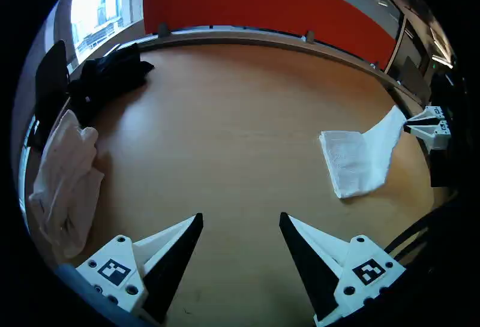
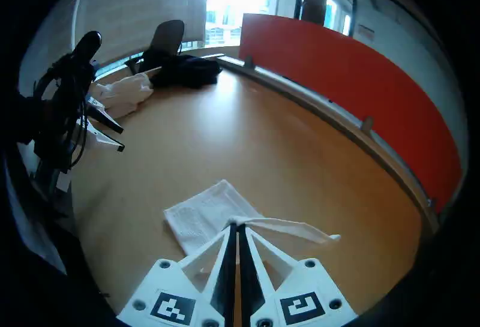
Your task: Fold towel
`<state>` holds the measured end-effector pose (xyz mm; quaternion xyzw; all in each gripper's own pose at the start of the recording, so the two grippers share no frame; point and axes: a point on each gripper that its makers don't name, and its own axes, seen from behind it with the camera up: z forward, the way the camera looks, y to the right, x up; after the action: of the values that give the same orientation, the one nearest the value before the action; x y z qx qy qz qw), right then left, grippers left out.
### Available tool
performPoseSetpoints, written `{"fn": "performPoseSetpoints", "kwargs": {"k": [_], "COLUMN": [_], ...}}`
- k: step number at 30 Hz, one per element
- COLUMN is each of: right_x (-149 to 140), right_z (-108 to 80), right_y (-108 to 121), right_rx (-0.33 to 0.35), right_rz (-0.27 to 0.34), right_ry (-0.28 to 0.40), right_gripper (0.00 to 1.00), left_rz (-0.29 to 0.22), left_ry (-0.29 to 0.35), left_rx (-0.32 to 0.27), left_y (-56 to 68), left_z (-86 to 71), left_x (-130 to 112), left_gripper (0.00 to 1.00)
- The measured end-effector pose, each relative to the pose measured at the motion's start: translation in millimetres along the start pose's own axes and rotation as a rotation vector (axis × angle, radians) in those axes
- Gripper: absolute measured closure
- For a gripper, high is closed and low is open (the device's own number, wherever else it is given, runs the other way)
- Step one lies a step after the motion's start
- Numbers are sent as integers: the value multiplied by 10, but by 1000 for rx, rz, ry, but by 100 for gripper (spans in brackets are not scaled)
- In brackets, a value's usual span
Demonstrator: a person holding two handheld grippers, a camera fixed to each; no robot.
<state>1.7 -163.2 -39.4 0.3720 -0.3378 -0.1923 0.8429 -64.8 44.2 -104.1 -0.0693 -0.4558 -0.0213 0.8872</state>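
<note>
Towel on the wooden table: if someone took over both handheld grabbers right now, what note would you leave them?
Left gripper: jaws open, holding nothing, over the light-brown wooden table.
Right gripper: jaws shut on one edge of the small white cloth towel, lifted off the table.
Done: edge picked up; the rest lies flat.
To do: carry that edge across, lay it down, finish the fold.

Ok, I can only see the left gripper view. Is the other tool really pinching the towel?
Observer: Yes. The right tool is shut tight on an edge of the towel.
Operator: Does any towel stick out past it?
Observer: Yes, a thin flap pokes out to one side of the fingers.
Operator: And what's behind my tool?
Observer: Black cables loop behind the left tool.
</note>
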Motion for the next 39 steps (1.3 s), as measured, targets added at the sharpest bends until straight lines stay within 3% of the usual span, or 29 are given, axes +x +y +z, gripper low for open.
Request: {"fn": "performPoseSetpoints", "kwargs": {"k": [11, 17, 19, 39], "right_x": [49, -1, -25, -253], "right_z": [285, 359, 360, 330], "right_y": [-460, -526, -516, -430], "right_rx": [100, 116, 114, 88], "right_rz": [-55, -47, -42, -10], "right_ry": [-32, -54, -60, -90], "right_gripper": [91, 36, 30, 27], "left_rz": [-28, -37, -38, -35], "left_ry": [5, 6, 7, 7], "left_rx": [19, 29, 29, 32], "left_y": [-142, -193, -194, -188], "left_z": [-54, -69, -71, -83], "left_x": [-58, -77, -80, -78], "left_gripper": [6, 6, 6, 6]}}
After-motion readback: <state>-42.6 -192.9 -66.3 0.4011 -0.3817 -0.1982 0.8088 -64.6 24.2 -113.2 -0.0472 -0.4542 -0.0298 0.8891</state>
